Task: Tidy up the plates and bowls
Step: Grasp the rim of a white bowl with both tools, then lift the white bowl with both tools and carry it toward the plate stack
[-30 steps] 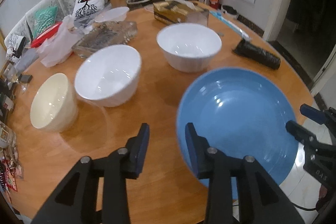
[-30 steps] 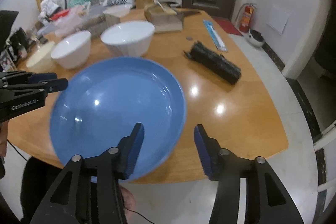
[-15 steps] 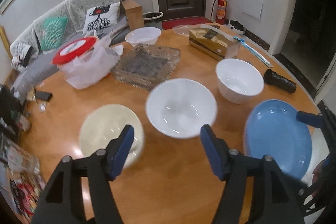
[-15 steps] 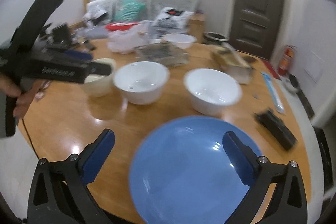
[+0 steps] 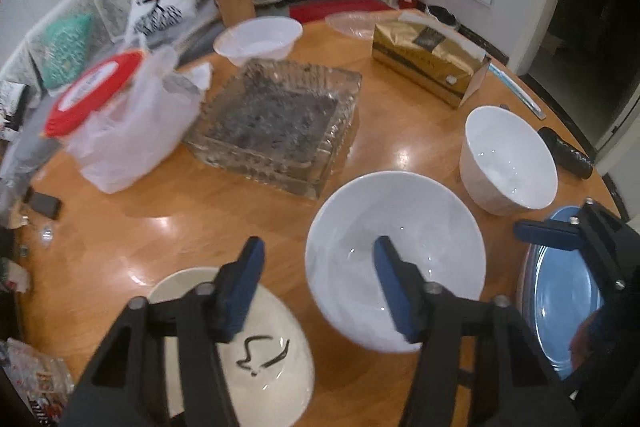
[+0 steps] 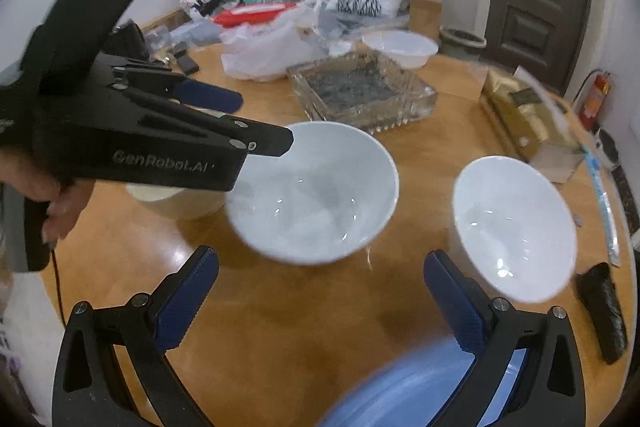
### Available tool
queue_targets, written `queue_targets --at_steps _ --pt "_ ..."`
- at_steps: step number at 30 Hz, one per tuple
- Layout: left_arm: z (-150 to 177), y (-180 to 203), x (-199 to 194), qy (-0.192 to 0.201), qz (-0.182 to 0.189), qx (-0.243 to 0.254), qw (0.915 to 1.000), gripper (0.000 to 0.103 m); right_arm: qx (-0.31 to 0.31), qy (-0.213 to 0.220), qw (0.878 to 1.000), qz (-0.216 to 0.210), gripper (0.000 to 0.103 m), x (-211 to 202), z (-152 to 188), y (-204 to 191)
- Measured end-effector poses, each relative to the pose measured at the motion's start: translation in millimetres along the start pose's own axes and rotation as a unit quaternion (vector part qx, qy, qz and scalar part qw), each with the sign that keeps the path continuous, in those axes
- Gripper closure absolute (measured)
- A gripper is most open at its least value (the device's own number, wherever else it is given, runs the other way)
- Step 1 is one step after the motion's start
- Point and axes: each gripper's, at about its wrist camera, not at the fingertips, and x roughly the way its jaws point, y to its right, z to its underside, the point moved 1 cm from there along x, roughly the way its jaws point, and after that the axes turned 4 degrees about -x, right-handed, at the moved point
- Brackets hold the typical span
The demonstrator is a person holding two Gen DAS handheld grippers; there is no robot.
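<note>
- Left wrist view: left claw (image 5: 316, 279) half-spread and closing, nothing pressed between the pads; one finger hanging over the cream bowl (image 5: 256, 355), the other over the hollow of the middle white bowl (image 5: 396, 267), that bowl's near-left rim lying between them.
- Same view: second white bowl (image 5: 508, 163) farther right on the wooden worktop (image 5: 168, 219), blue plate (image 5: 568, 307) at the right edge, partly hidden behind the right claw's dark frame; small white bowl (image 5: 260, 39) at the far side, beyond a glass tray (image 5: 280, 123).
- Likely glazed ceramic, judging by the sharp highlights: stiff, fairly heavy, slick, prone to chip if knocked together. Best taken by the rim wall, one finger inside and one outside, pinched low enough not to slide off the lip.
- Cream bowl carrying a dark squiggle inside; mark or debris, cannot tell.
- Right wrist view: right claw (image 6: 320, 291) spread wide, empty, above bare worktop between the middle white bowl (image 6: 320, 195) and the second white bowl (image 6: 516, 227).
- Same view: blue plate (image 6: 404, 391) blurred at the bottom edge, beneath the right-hand finger; touching or not, cannot tell.
- Left claw (image 6: 256, 123) reaching in from the left over the middle bowl's rim, held in a hand (image 6: 44, 195).
- Plate shallow and thin-edged, hard to pinch flat on the worktop; an overhanging edge probably the surest hold.
</note>
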Motion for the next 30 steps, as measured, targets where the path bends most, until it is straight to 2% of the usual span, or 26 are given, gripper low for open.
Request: queue_targets --at_steps 4,11,14,30 --pt "-4.0 -1.8 15.4 -0.013 0.007 -0.008 0.9999 0.065 -0.006 -0.013 1.000 -0.027 0.006 18.2 -5.7 -0.4" --pt "-8.7 1.0 32.7 -0.029 0.010 -0.008 0.9995 0.082 -0.023 -0.025 0.999 -0.026 0.007 35.9 -11.7 -3.7" --pt "-8.8 0.1 36.9 -0.033 0.009 -0.009 0.9994 0.087 -0.027 -0.028 0.999 -0.026 0.007 41.5 -12.5 -4.3" --pt "-11.0 0.3 36.2 -0.032 0.010 -0.007 0.9994 0.087 -0.042 -0.035 0.998 -0.006 0.007 50.6 -15.1 -8.1"
